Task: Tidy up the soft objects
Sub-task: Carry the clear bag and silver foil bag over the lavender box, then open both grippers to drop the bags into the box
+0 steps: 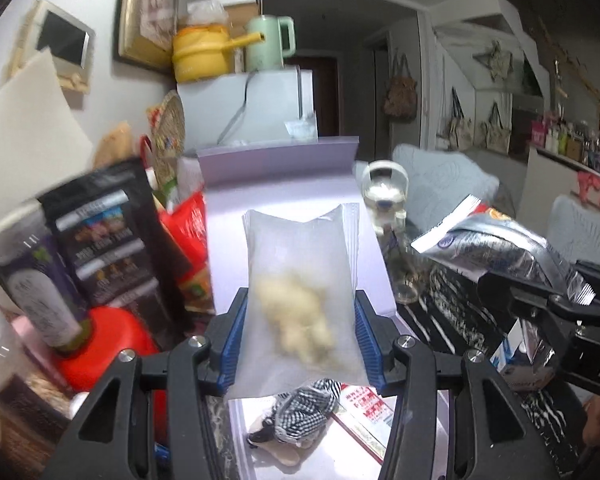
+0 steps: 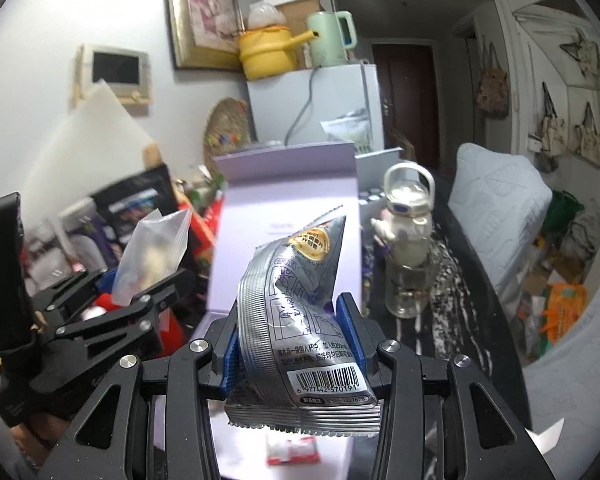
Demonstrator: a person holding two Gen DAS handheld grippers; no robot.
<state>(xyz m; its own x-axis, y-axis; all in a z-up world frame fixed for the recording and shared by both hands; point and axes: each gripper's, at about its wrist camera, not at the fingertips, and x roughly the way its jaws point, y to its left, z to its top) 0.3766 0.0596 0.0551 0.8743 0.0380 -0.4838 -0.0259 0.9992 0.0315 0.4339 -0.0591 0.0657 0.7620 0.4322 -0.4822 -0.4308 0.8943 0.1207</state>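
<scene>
My left gripper [image 1: 300, 320] is shut on a translucent white pouch [image 1: 300, 280] with pale lumps inside, held above an open lilac box [image 1: 284, 184]. In the box lie a black-and-white checked cloth [image 1: 300, 408] and a red-and-white packet [image 1: 364, 404]. My right gripper [image 2: 292, 328] is shut on a silver foil snack bag [image 2: 300, 320] with a barcode, also above the lilac box [image 2: 288, 200]. The left gripper with its pouch [image 2: 152, 256] shows at left in the right wrist view. The right gripper's foil bag [image 1: 496, 248] shows at right in the left wrist view.
A clear bottle with a white handle [image 2: 408, 240] stands right of the box on a black patterned tabletop [image 2: 452, 288]. Black snack bags [image 1: 100, 240], a red container [image 1: 112, 344] and a purple tube [image 1: 32, 276] crowd the left. A small red-and-white packet [image 2: 294, 450] lies in the box.
</scene>
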